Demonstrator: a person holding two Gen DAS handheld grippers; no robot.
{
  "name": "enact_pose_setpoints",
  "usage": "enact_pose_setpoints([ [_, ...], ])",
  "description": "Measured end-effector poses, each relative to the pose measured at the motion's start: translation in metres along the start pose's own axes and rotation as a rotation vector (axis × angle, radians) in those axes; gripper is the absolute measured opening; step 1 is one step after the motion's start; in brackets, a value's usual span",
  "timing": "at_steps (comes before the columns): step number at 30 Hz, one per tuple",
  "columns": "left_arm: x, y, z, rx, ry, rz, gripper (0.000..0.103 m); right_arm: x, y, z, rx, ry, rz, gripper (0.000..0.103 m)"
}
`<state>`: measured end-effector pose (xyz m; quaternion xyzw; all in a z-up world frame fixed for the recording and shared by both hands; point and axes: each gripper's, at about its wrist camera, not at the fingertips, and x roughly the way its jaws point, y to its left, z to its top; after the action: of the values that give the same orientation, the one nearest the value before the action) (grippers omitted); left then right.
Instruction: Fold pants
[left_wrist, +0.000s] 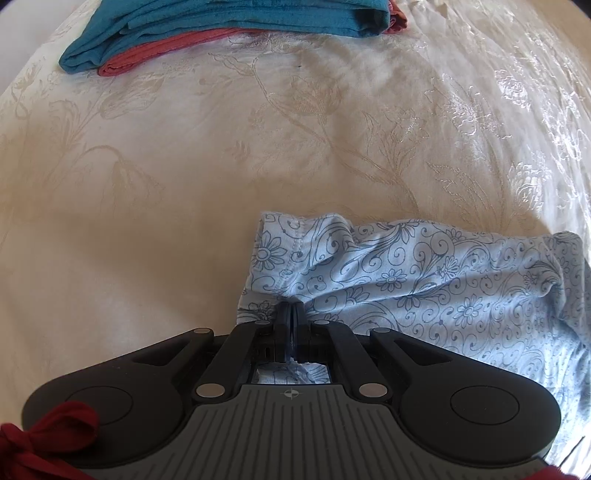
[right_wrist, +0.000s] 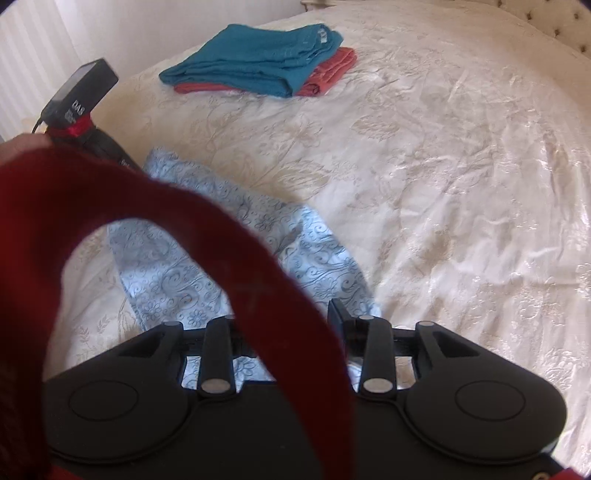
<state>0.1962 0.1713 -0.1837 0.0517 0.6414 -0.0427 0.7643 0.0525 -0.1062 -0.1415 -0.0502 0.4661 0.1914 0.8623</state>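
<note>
Light-blue pants with a dark floral print lie crumpled on the bed. My left gripper points straight down and is shut on a pinch of their cloth near a seamed edge. In the right wrist view the same pants stretch from the left gripper's black body down to my right gripper. The right gripper stands open just above the near end of the pants. Only its right finger shows; a loop of dark red cloth close to the lens hides the left one.
A folded teal garment lies on a folded coral one at the far side of the cream floral bedspread. The same stack sits at the top of the left wrist view. A tufted headboard is at the far right.
</note>
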Motion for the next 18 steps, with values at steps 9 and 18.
enact_pose_setpoints([
  [9,0.000,0.002,0.000,-0.013,0.003,-0.010,0.003,0.039,-0.056,-0.001,0.064,0.122,-0.018,0.046],
  [18,0.001,0.001,0.000,-0.006,0.001,-0.002,0.003,0.055,-0.034,-0.002,-0.006,0.201,0.092,0.047],
])
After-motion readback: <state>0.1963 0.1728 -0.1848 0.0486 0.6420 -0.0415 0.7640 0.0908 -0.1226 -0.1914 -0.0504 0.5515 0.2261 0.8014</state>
